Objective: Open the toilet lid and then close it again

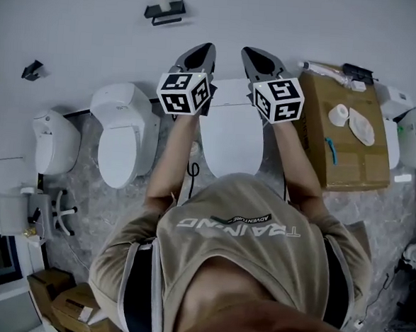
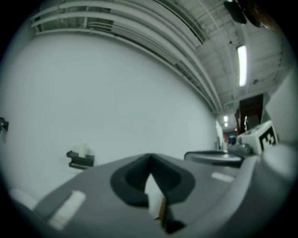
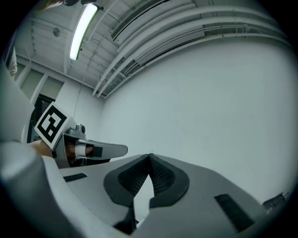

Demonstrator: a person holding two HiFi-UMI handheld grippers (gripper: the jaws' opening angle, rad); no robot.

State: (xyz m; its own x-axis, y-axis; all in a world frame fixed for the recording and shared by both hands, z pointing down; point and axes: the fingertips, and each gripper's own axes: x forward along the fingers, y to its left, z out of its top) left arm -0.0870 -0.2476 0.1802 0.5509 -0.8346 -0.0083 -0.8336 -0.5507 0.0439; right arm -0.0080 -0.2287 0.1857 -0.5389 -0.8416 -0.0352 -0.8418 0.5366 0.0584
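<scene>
The white toilet (image 1: 230, 138) stands against the wall in front of the person, its lid down flat over the bowl. Both grippers are held up high above it, pointing at the white wall. The left gripper (image 1: 199, 53) is shut with its tips touching and nothing between them; in the left gripper view its jaws (image 2: 150, 159) meet in front of bare wall. My right gripper (image 1: 261, 59) is shut and empty too, and the right gripper view shows its jaws (image 3: 150, 157) closed against the wall. Neither gripper touches the toilet.
A second toilet (image 1: 125, 138) and another white fixture (image 1: 53, 142) stand to the left. A cardboard box (image 1: 345, 136) with white items on it sits to the right. A black holder (image 1: 165, 11) and a small hook (image 1: 32, 69) hang on the wall.
</scene>
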